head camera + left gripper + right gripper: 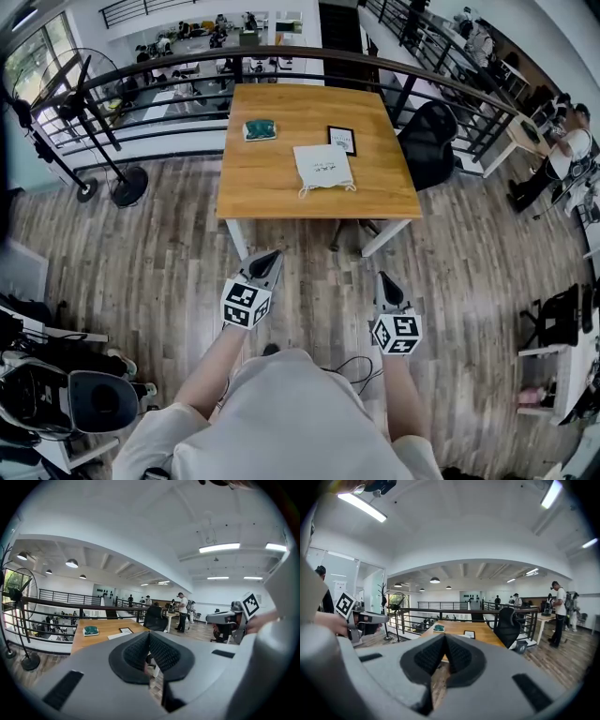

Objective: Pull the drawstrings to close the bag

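Table ahead, my two claws short of it.

The bag (323, 167) lies on the table (272, 183), on its near half and right of middle, with its drawstrings (328, 190) toward me. Just behind the bag lies a frame (342, 140); a pad (260, 129) lies well left of the frame. A chair (428, 141) stands at the table's right side, a railing (281, 58) runs behind it, and a fan (112, 141) stands on the floor to its left. My left claw (270, 255) and right claw (384, 278) hang side by side over the floor, before the table's near edge.
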